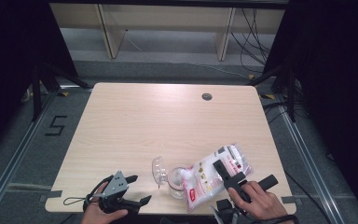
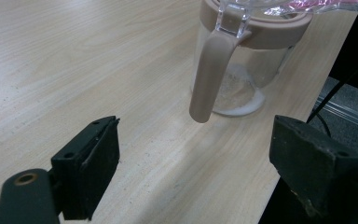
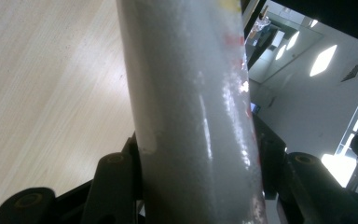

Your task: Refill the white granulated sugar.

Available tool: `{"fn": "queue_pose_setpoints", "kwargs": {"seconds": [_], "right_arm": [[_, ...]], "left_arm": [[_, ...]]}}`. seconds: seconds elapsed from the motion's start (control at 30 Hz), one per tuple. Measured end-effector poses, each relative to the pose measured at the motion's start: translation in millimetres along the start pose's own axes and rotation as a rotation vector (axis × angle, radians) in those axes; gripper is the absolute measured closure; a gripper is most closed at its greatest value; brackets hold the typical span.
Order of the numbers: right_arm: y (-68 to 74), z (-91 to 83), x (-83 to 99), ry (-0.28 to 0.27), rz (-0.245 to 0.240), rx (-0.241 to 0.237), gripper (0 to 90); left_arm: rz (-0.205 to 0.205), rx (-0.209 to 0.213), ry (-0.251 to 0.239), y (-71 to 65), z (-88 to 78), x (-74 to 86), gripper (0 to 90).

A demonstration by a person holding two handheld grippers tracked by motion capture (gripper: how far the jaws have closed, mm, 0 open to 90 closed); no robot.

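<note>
A clear jar (image 1: 177,183) with a pinkish-brown rim and handle (image 2: 209,74) stands near the table's front edge. Its clear flip lid (image 1: 159,170) is tipped open to the left. A little white powder (image 2: 244,103) lies in its bottom. A clear bag of white grains (image 1: 214,173) with red print leans mouth-down over the jar's opening. My right gripper (image 1: 244,176) is shut on the bag (image 3: 191,107), which bulges between the jaws (image 3: 196,186). My left gripper (image 1: 140,189) rests open at the front left, its jaws (image 2: 196,163) spread and pointing toward the jar's handle, apart from it.
The pale wooden table (image 1: 135,126) has a round cable hole (image 1: 207,96) at the back right. Its front edge runs just beside both hands. A floor mark shaped like a 5 (image 1: 56,125) lies to the left. Wooden shelving (image 1: 168,28) and cables stand behind the table.
</note>
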State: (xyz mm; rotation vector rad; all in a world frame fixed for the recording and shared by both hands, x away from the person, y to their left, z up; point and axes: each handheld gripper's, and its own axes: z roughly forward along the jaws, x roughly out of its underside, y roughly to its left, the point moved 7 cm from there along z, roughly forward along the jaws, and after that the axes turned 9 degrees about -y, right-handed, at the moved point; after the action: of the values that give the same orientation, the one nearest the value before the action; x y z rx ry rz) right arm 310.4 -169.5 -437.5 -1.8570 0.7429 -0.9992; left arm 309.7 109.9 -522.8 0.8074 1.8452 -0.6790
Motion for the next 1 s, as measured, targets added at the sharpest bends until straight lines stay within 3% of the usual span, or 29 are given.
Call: {"fn": "queue_pose_setpoints", "kwargs": {"seconds": [0.13, 0.17, 0.2, 0.37, 0.43, 0.53, 0.6, 0.63, 0.7, 0.77, 0.83, 0.97, 1.0], "right_arm": [[-1.9, 0.3, -0.4, -0.009, -0.02, -0.001, 55.4], [-3.9, 1.1, -0.1, -0.018, -0.052, -0.003, 55.4], [-1.6, 0.5, -0.2, -0.007, -0.018, -0.001, 55.4], [1.2, 0.8, -0.2, -0.002, 0.013, -0.003, 55.5], [0.0, 2.7, -1.3, -0.018, -0.01, -0.007, 55.6], [1.8, 1.5, 0.1, -0.006, 0.016, -0.004, 55.6], [-0.3, 2.3, 0.0, -0.016, -0.006, -0.006, 55.7], [-2.8, 2.9, 0.9, -0.024, -0.044, -0.007, 55.6], [-2.3, 3.0, 0.9, -0.025, -0.041, -0.009, 55.7], [0.9, 2.7, 0.5, -0.015, 0.001, -0.009, 55.7], [1.7, 2.5, 0.9, -0.012, 0.012, -0.008, 55.8], [1.6, 2.7, 0.8, -0.014, 0.013, -0.007, 55.8], [-1.0, 3.4, 1.1, -0.024, -0.027, -0.01, 55.8]], "left_arm": [[-0.002, 0.004, -0.001, 0.0, 0.3, 0.1, 15.9], [0.0, 0.001, 0.0, 0.1, 0.1, 0.1, 15.9], [0.0, 0.002, 0.0, 0.1, 0.0, 0.1, 15.9], [-0.001, 0.003, -0.001, 0.2, 0.2, 0.1, 15.9], [0.001, 0.0, 0.001, 0.1, -0.1, 0.2, 15.9], [0.006, 0.001, 0.002, 1.0, 0.1, 0.2, 15.9], [0.022, -0.002, 0.016, 2.6, -0.8, 1.0, 15.9], [-0.004, 0.005, -0.007, -0.2, 0.8, -0.1, 15.9], [-0.001, 0.0, -0.004, 0.0, 0.5, 0.0, 15.9], [-0.006, -0.001, -0.005, -0.3, 0.7, 0.0, 15.9], [-0.003, 0.003, -0.006, -0.1, 0.8, -0.1, 15.9], [0.005, 0.002, 0.003, 0.8, 0.1, 0.5, 15.9], [-0.002, 0.004, -0.006, 0.0, 0.7, -0.1, 15.9]]}}
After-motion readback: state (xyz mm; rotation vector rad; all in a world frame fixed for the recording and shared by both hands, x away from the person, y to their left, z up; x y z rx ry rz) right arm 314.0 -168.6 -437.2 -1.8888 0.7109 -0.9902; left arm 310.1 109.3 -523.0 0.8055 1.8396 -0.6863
